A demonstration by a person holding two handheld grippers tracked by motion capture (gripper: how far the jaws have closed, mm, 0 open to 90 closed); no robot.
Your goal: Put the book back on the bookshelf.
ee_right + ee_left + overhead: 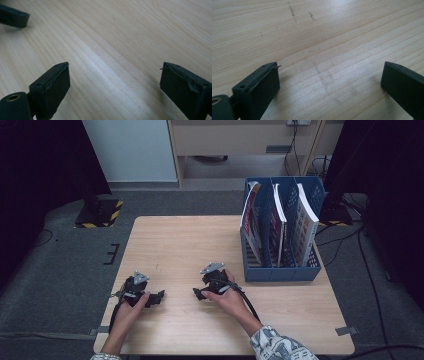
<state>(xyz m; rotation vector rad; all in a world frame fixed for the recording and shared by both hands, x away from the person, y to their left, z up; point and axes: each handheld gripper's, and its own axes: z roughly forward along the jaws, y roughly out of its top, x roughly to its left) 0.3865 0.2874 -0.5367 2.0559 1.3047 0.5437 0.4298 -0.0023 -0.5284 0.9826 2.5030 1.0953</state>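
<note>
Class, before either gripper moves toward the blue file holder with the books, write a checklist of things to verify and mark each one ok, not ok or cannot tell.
1. Left gripper open, nothing between its fingers: ok.
2. Right gripper open, nothing between its fingers: ok.
3. Bare table between the grippers and the file holder: ok.
4. File holder standing upright on the table, at its far right: ok.
5. Books standing in the holder's compartments, tops above the rim: ok.
6. Books loose enough to slide out: cannot tell.
</note>
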